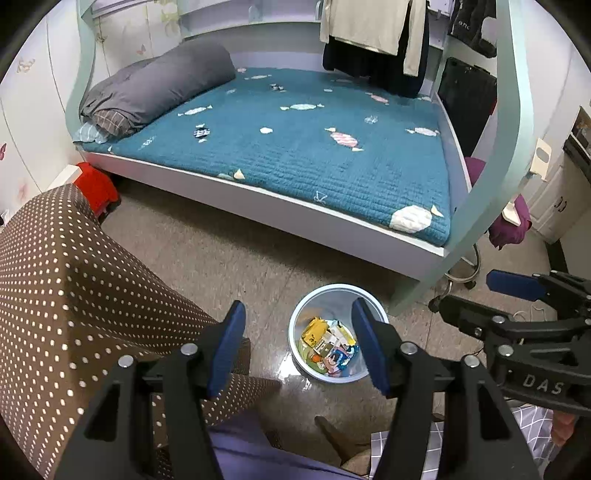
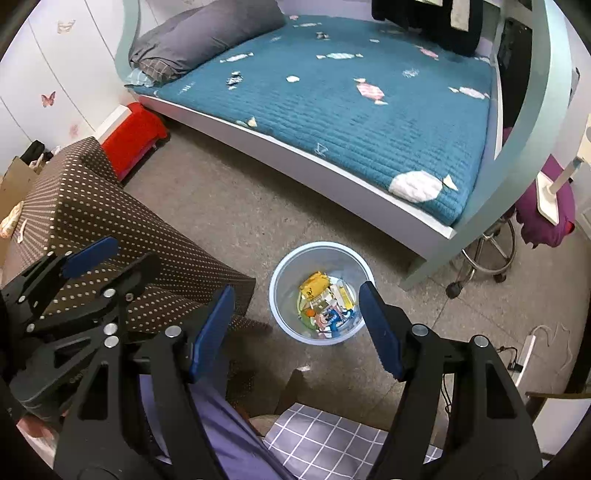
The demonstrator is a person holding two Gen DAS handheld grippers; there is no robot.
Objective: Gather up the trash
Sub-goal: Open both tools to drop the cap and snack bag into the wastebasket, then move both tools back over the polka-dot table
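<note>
Left wrist view: your left gripper [image 1: 299, 345] hangs over the floor, fingers apart and empty; the bin [image 1: 334, 295] of wrappers [image 1: 328, 347] stands below. Right wrist view: your right gripper [image 2: 297, 328], fingers wide and empty, frames the bin [image 2: 321, 254].

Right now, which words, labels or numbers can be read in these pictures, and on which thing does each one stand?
"DAS": on the black body of the right gripper.
Wrappers in the bin: print too small to read.
Dark jacket hanging at the top right: small white letters, blurred.
</note>
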